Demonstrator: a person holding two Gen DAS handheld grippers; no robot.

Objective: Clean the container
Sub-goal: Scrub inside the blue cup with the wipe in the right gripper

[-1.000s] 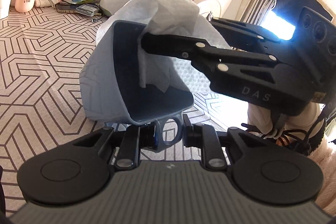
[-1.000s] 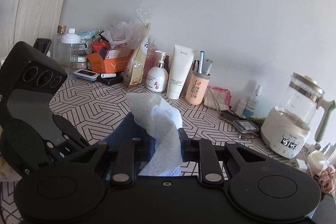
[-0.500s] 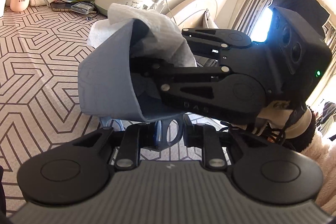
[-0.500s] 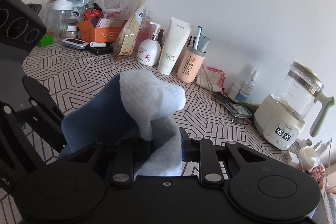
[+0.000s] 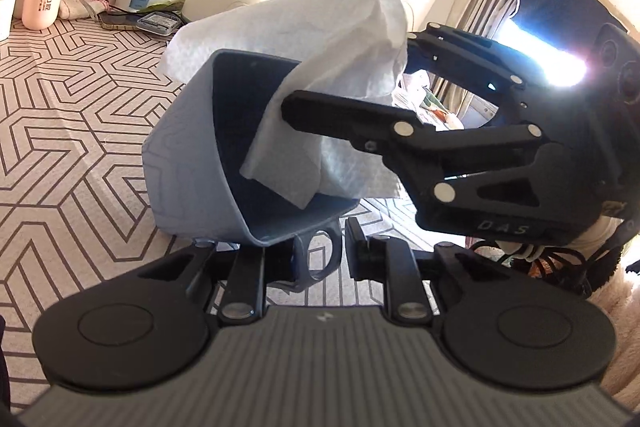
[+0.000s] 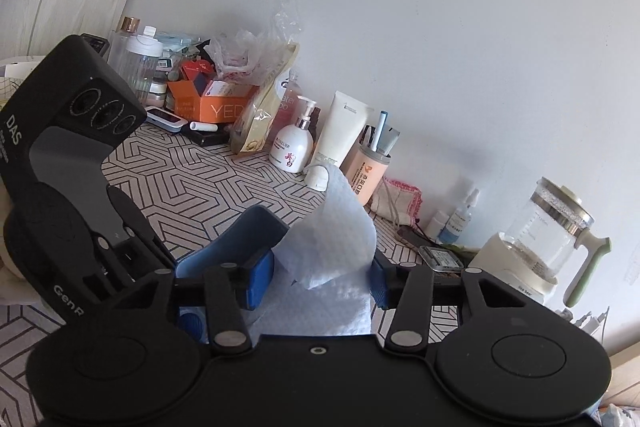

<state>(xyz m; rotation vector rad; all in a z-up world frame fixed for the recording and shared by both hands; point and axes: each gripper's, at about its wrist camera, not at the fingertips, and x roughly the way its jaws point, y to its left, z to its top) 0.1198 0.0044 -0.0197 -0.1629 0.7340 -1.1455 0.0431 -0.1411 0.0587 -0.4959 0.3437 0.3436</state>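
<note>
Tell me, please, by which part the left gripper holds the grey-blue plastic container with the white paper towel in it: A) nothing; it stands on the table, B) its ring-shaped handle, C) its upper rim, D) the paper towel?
B: the left gripper is shut on the ring-shaped handle under the grey-blue plastic container, keeping it tilted above the patterned tabletop, with the white paper towel draped over its rim.

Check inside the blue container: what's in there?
A white paper towel drapes over the rim into the blue container, with one finger of the right tongs over it. The dark inner wall shows; the bottom beneath the towel is covered.
</note>
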